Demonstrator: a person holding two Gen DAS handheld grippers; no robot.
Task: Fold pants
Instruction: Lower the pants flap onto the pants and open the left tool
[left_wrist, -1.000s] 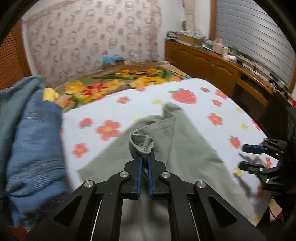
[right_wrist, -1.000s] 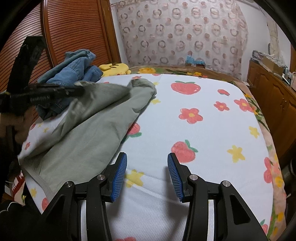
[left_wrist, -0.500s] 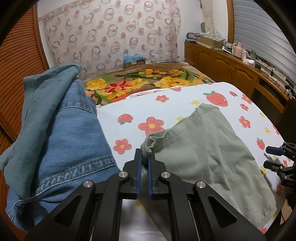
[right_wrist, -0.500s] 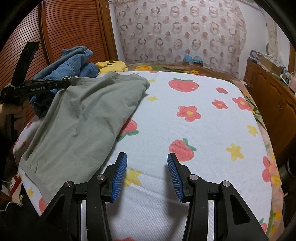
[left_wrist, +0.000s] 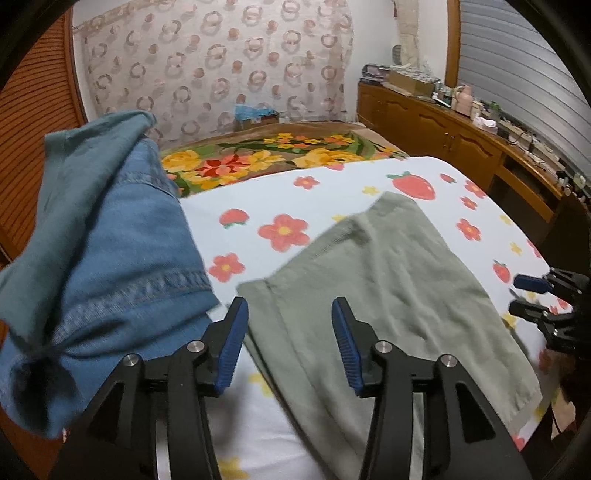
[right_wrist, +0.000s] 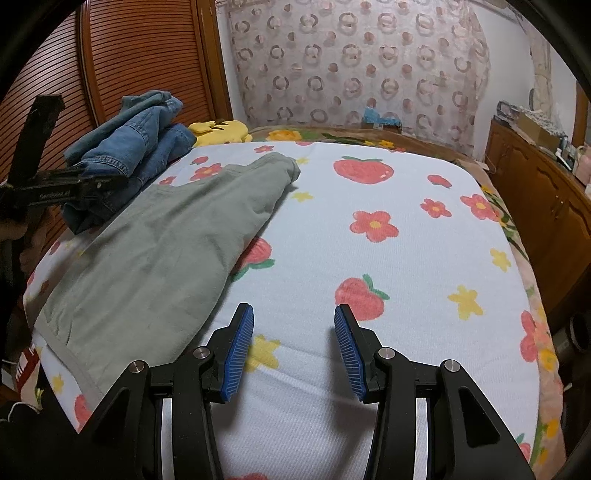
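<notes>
The left gripper (left_wrist: 288, 325) is opening its jaws over the green pants (left_wrist: 388, 280), nothing pinched; the right gripper (right_wrist: 293, 343) waits spread above the sheet (right_wrist: 406, 258). Flattening edges first would help.

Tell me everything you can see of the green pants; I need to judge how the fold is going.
The green pants are a sage, soft woven fabric, lying fairly flat with light wrinkles on the fruit-and-flower sheet, near its left side beside the denim pile. A stitched hem runs along the near edge, which reaches the bed's edge. The far end is rounded over. The left gripper hovers above a corner, jaws opening, nothing pinched.
</notes>
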